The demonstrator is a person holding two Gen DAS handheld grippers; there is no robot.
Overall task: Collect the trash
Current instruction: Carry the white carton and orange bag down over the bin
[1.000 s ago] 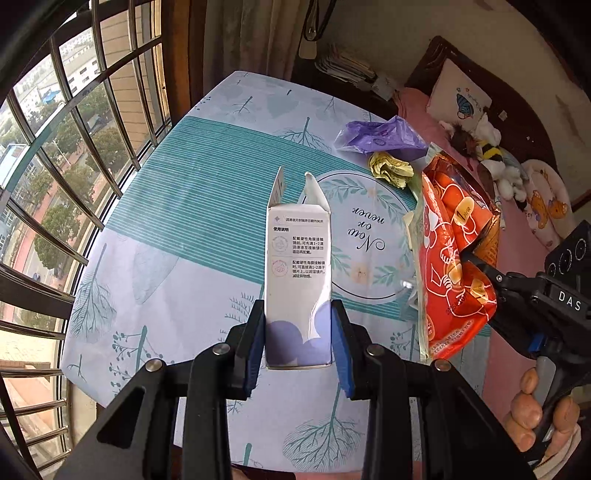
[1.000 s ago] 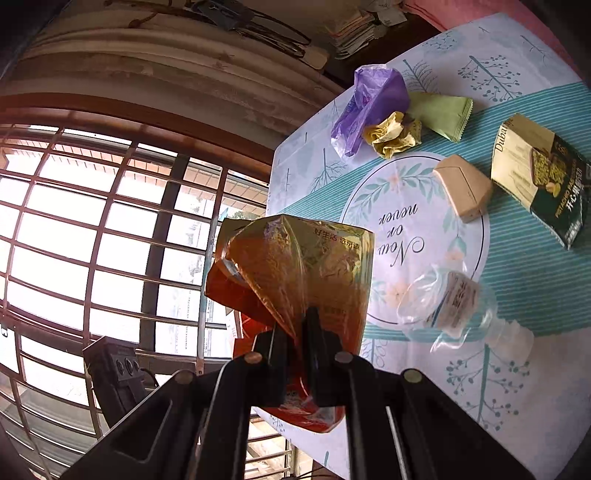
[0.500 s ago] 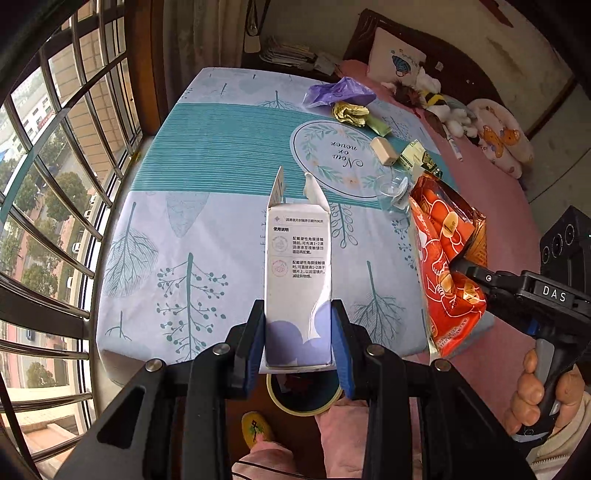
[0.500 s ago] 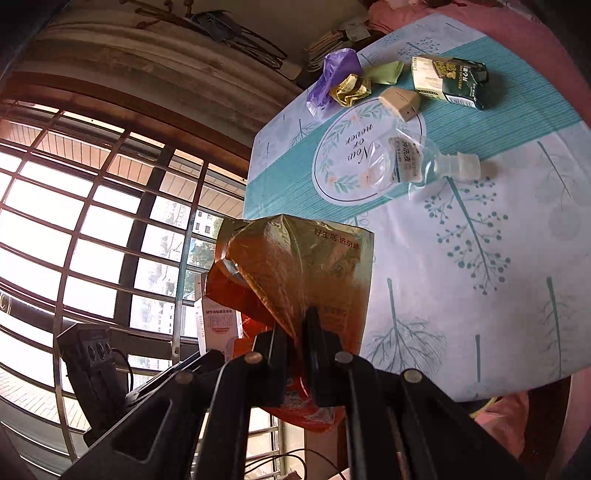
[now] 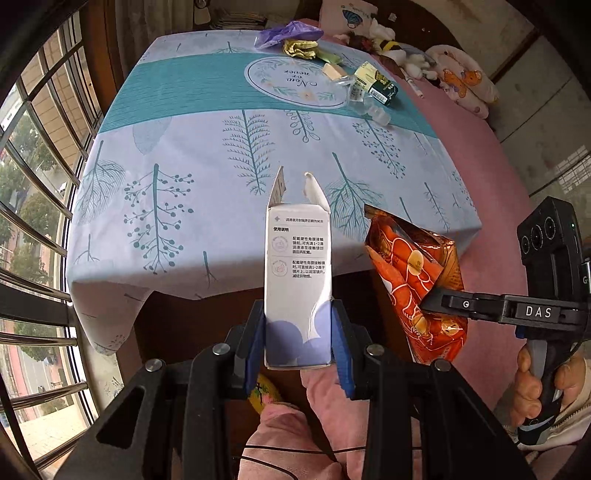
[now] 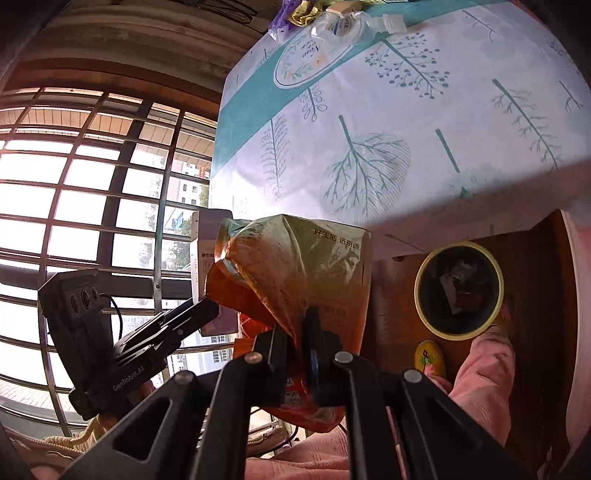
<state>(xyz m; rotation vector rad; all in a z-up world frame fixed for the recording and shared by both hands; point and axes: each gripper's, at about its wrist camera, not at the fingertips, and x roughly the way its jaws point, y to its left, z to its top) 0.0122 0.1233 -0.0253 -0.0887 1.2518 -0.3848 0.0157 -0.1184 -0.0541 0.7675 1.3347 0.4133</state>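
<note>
My left gripper (image 5: 298, 334) is shut on a white carton (image 5: 297, 280) with its top flaps torn open, held upright past the near edge of the table (image 5: 221, 166). To its right, my right gripper (image 6: 295, 345) is shut on an orange snack bag (image 6: 299, 273), seen as an orange snack bag (image 5: 413, 280) in the left wrist view. Below, on the floor, stands a round bin (image 6: 459, 290) with a yellow rim and scraps inside. More trash lies at the table's far end: a purple bag (image 5: 286, 32), a yellow wrapper (image 5: 300, 48), a clear bottle (image 5: 360, 98) and a green box (image 5: 376, 85).
A barred window (image 5: 33, 184) runs along the left. A pink bed (image 5: 491, 177) with soft toys lies to the right of the table. A person's pink-clad legs (image 5: 317, 424) and a yellow slipper (image 6: 428, 358) are beneath the grippers, beside the bin.
Both grippers have pulled back from above the table to beyond its near edge, a little lower, still holding the carton and the bag. The bin has come into the right wrist view.
</note>
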